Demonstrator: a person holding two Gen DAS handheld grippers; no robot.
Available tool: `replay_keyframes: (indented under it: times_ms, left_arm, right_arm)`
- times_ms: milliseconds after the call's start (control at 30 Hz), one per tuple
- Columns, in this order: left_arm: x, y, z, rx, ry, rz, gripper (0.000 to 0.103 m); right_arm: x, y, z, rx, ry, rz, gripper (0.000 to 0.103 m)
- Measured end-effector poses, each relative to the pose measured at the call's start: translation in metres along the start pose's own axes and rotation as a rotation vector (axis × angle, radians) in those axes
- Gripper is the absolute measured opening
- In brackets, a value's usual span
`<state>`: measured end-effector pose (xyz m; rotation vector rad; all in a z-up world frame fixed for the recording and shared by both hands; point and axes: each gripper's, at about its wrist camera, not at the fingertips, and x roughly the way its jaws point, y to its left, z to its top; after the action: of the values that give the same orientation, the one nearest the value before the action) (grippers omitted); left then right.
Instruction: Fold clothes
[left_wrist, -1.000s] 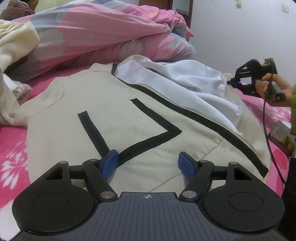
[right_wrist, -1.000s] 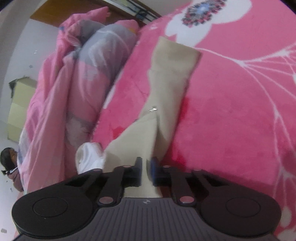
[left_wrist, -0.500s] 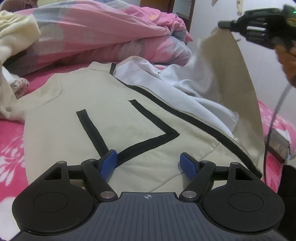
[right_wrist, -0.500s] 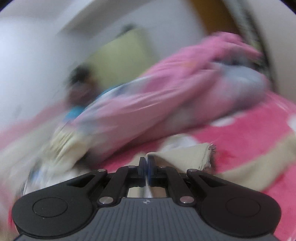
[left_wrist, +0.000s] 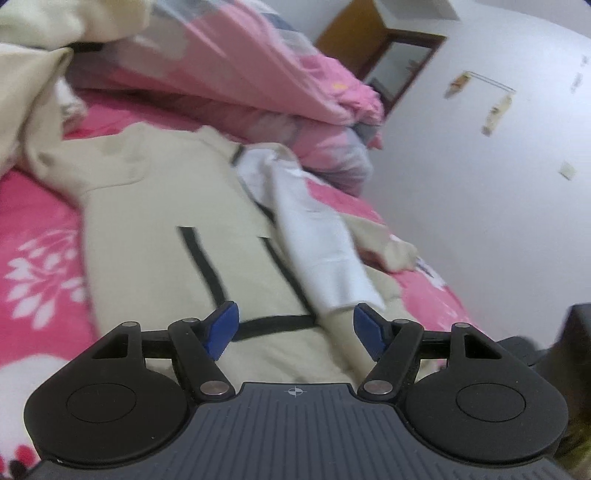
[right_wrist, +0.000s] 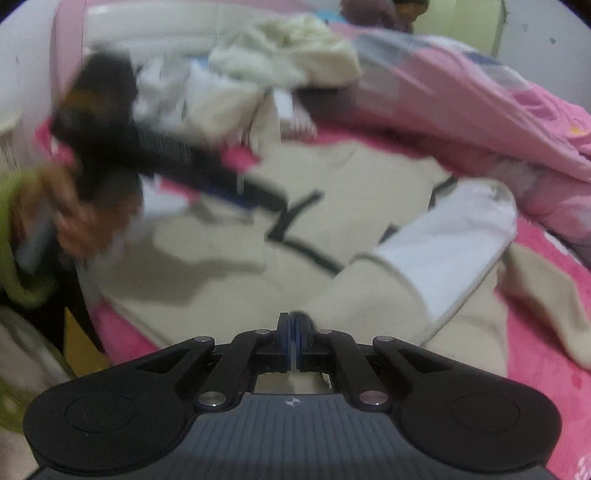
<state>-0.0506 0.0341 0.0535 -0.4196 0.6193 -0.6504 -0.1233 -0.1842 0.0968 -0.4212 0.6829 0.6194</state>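
A cream zip jacket (left_wrist: 155, 236) with black stripes lies flat on the pink bed. Its white lining (left_wrist: 317, 236) is turned over along the right side. My left gripper (left_wrist: 295, 330) hovers open over the jacket's hem, and the folded-in sleeve (left_wrist: 343, 332) runs just inside its right pad. My right gripper (right_wrist: 293, 326) is shut on the cream sleeve (right_wrist: 362, 291), holding it low over the jacket (right_wrist: 354, 177). The lining (right_wrist: 447, 240) shows behind it. Motion blur softens both views.
A pink and grey duvet (left_wrist: 236, 66) is heaped behind the jacket. Loose cream and white clothes (right_wrist: 280, 55) are piled at the far left. A hand in a green sleeve (right_wrist: 70, 221) holds the blurred left tool. A white wall (left_wrist: 480, 184) bounds the bed's right side.
My right gripper swung the sleeve up from the bed's right side and brought it down across the jacket. The left gripper stayed open and tilted, shifting its view.
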Motion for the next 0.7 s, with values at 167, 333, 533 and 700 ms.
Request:
replay_keyframes:
  times_ms: [167,333,533,700]
  left_arm:
    - [0.021,-0.025,-0.005,0.094,0.045,0.005,0.067]
    - [0.045,-0.04,-0.005,0.164,0.097,0.025,0.064]
    - [0.069,-0.037,-0.011,0.177,0.151,0.086,0.053]
    - [0.071,-0.028,-0.018,0.147,0.144,0.11,0.046]
  right_arm:
    - [0.005,0.01,-0.019,0.011,-0.009,-0.049,0.003]
    - [-0.013,0.012,-0.033,0.068,-0.046,-0.036,0.004]
    - [-0.014,-0.093,-0.049,0.558,-0.111,-0.015,0.014]
    - [-0.009,-0.197,-0.062,1.027,-0.166,0.003,0.048]
